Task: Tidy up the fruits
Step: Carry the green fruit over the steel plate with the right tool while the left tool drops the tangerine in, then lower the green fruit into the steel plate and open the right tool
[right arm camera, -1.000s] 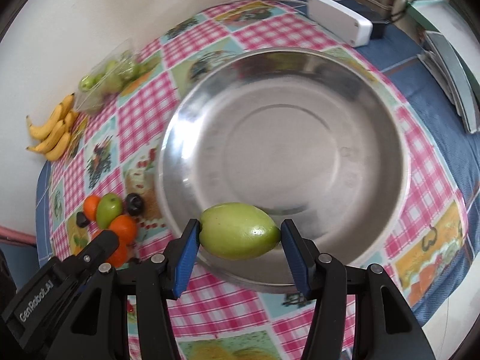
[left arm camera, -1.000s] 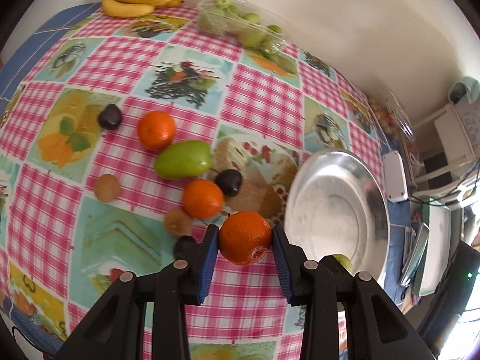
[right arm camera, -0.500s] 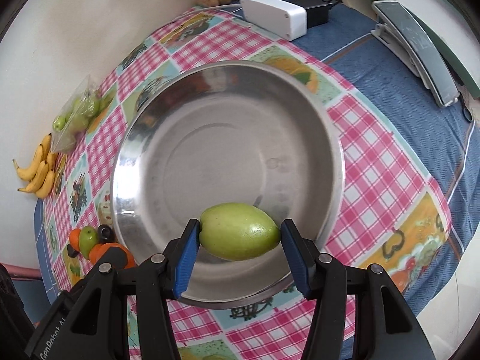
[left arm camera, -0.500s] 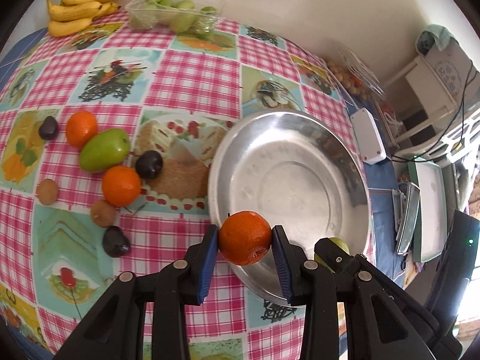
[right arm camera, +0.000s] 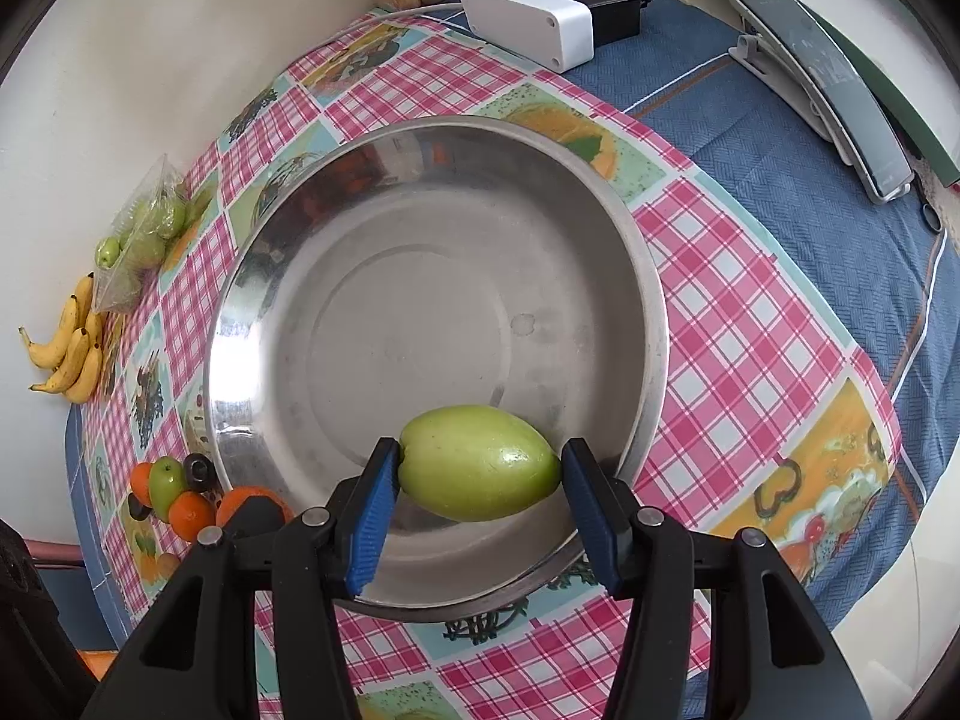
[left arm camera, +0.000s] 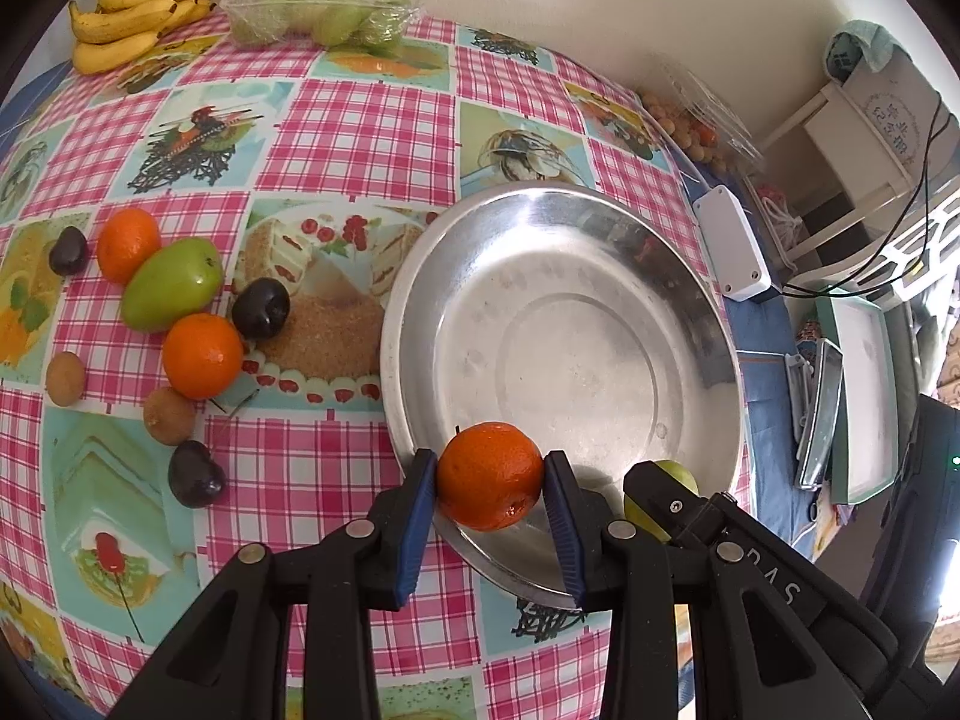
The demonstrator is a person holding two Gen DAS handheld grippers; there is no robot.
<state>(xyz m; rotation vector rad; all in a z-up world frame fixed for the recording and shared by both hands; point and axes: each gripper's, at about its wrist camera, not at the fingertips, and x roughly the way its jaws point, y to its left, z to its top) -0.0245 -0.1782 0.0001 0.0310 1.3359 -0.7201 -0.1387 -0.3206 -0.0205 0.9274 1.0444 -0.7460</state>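
Right gripper [left arm camera: 663, 501] largely hides green fruit [left arm camera: 678, 471] in left wrist view; only sliver shows. Clear tub [left arm camera: 324, 12] contents, small green fruits, blurred by plastic. Steel bowl [right arm camera: 600, 210] holds nothing resting. Left gripper [left arm camera: 489, 489] pinches orange [left arm camera: 489, 474] above near rim. Right gripper [right arm camera: 480, 468] clamps green fruit [right arm camera: 477, 462] above bowl's near side.

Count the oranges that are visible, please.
3. One orange is in the left gripper above the bowl's rim; two lie on the tablecloth.
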